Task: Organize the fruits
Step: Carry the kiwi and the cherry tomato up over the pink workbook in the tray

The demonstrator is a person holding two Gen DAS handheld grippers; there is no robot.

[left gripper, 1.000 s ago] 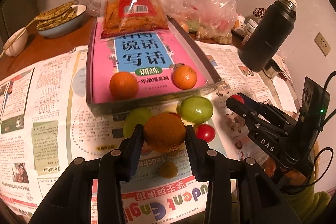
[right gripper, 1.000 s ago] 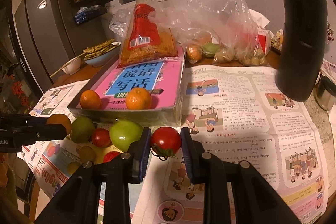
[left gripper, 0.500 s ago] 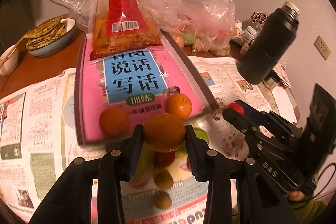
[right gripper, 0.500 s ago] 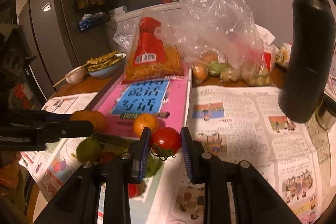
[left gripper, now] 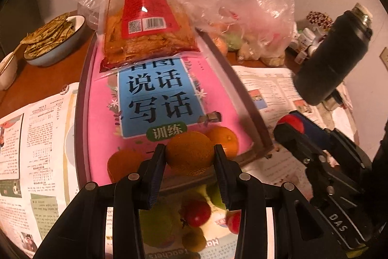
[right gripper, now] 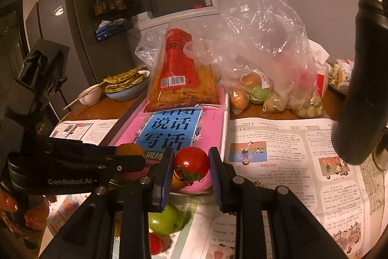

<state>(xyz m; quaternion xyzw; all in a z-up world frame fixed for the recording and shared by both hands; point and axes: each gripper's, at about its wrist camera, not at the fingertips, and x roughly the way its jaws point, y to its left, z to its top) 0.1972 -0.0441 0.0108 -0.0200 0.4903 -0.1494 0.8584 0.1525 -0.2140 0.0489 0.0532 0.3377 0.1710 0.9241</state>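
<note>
- We have the left hand-held gripper (left gripper: 190,157) closed on an orange (left gripper: 189,151), which sits squarely between the two pads, gripped on its sides so it cannot roll out.
- We hold it over the near end of the pink book (left gripper: 155,98) lying in the tray (left gripper: 245,98), between two other oranges (left gripper: 224,138) resting there, so the oranges seem to be grouping on that spot.
- The right hand-held gripper (right gripper: 191,168) is closed on a red tomato (right gripper: 191,163), stalk end down, held above the tray's near right corner, probably awaiting its own place.
- On the newspaper (right gripper: 291,162) covering the worktop, just near of the tray, lie a green apple (right gripper: 165,220) and small red fruit (left gripper: 196,213), not yet sorted.
- A snack packet (left gripper: 145,23) takes up the tray's far end, which leaves only the near end free for fruit.
- A dark flask (left gripper: 332,64) stands to the far right, well apart.
</note>
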